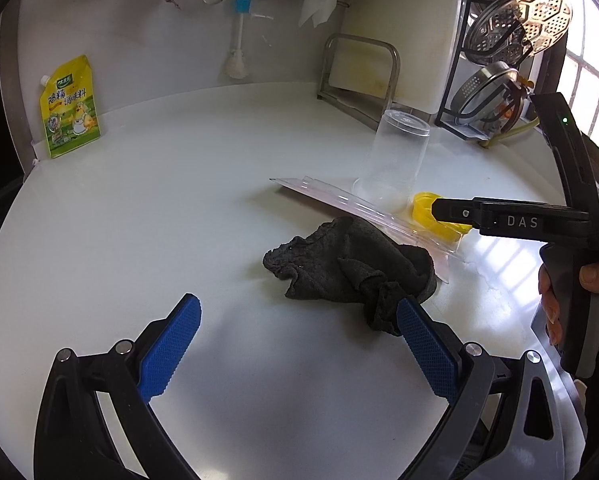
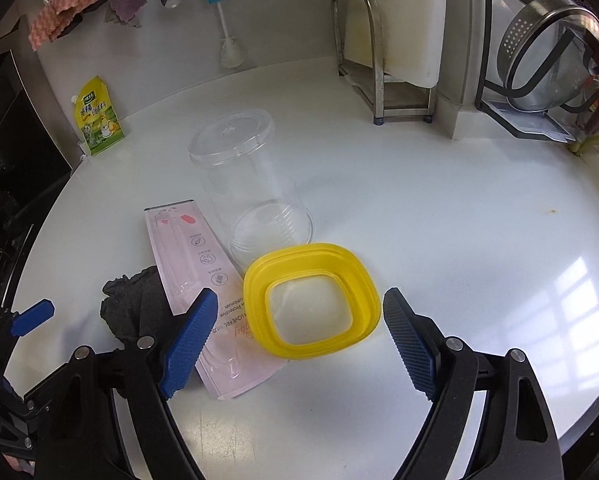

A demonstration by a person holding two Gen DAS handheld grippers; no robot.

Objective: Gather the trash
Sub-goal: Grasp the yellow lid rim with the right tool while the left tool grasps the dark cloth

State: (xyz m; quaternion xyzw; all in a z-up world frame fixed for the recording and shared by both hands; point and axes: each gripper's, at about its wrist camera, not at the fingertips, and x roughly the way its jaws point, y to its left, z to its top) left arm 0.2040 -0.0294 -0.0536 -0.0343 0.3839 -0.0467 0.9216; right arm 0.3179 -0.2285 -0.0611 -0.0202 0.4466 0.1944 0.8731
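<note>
A crumpled dark grey cloth (image 1: 345,268) lies on the white counter, just ahead of my open left gripper (image 1: 299,312); its right pad touches the cloth's edge. A yellow square plastic ring (image 2: 313,300) lies between the fingers of my open right gripper (image 2: 299,308), partly over a clear and pink toothbrush package (image 2: 203,276). A clear plastic cup (image 2: 251,184) stands upside down behind the ring. The cloth (image 2: 135,304) shows left of the package. In the left wrist view the right gripper (image 1: 439,212) hovers over the yellow ring (image 1: 427,210).
A yellow-green seasoning pouch (image 1: 69,108) leans on the back wall at the left. A metal rack with a cutting board (image 2: 383,60) and a dish rack with steel strainers (image 2: 547,60) stand at the back right. Utensils and rags hang on the wall.
</note>
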